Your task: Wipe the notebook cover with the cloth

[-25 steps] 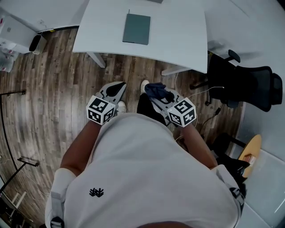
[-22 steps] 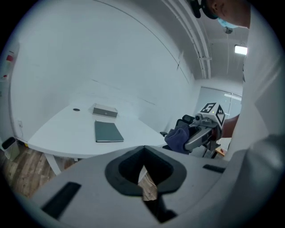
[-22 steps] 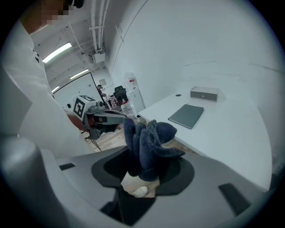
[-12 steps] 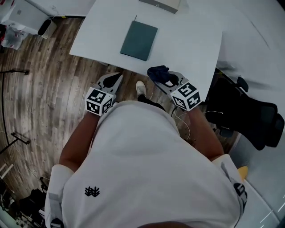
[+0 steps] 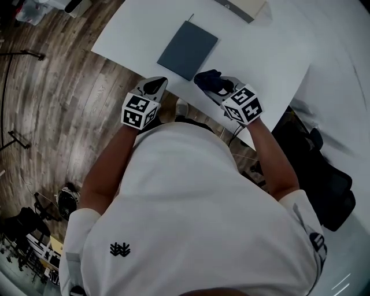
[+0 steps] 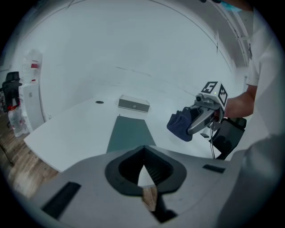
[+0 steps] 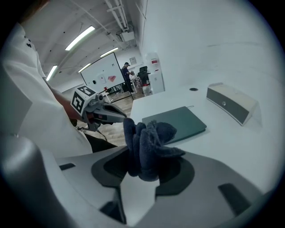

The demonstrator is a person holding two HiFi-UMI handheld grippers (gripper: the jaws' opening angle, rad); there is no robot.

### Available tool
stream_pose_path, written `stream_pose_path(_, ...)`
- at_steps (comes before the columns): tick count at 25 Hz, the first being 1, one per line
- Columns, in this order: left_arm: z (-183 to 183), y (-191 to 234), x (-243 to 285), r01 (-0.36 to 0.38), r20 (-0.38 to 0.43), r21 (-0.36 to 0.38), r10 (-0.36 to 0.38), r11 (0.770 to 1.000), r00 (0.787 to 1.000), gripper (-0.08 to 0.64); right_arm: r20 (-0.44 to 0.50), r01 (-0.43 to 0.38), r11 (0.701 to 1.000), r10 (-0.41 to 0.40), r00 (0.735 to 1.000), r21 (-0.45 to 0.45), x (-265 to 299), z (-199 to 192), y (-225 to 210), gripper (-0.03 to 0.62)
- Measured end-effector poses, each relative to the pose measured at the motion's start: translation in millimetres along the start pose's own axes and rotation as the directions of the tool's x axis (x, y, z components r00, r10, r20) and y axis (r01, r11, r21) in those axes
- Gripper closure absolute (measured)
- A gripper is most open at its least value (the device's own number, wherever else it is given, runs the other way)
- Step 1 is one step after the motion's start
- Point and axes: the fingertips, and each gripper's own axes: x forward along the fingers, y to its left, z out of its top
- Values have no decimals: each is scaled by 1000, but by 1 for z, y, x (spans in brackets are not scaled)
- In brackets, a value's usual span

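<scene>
since a second ago the worktop has been closed on: the right tool, clamped on the dark cloth, is now held over its near edge, just right of the flat notebook, whose cover is not yet touched. the left tool is held together, empty, just short of that edge. the right tool's tips are buried in cloth, and the far box is cut off in the head view.
</scene>
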Motion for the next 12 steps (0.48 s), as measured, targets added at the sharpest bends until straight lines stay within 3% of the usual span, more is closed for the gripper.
stream_pose_path(12,-15,20,63,-36,-81,6,36,999,996,554,-140,-114,989,100,985,-95,56,7,-19,433)
